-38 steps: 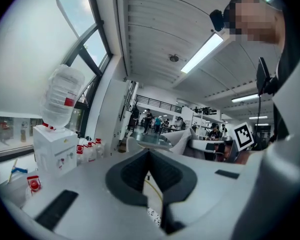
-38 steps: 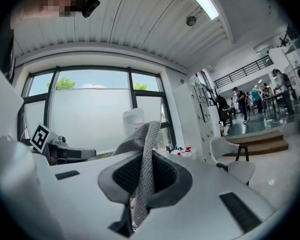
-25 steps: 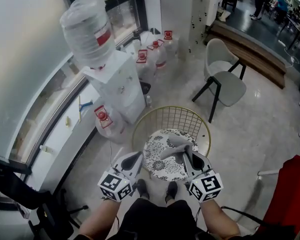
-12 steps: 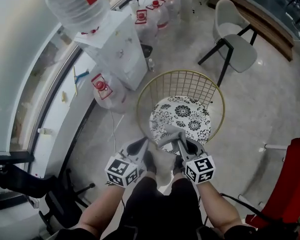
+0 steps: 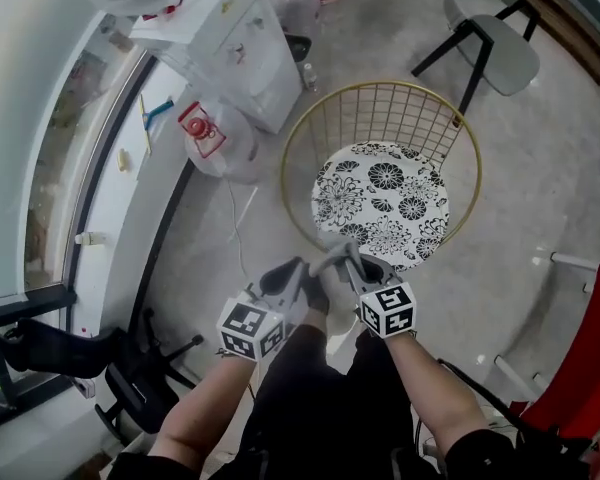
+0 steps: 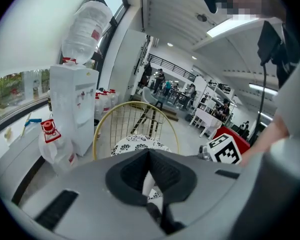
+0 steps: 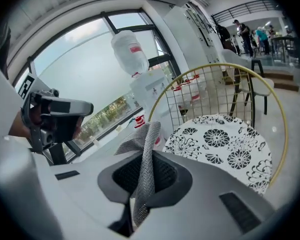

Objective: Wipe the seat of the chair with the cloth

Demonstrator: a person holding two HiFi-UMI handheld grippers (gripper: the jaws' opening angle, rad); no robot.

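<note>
The right tongs clench the grey woven cloth mid-fold, likely limp and light; the left tongs beside them are closed, empty.

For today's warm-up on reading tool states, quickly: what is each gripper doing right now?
Left gripper: closed, holding nothing.
Right gripper: closed on the grey cloth.
</note>
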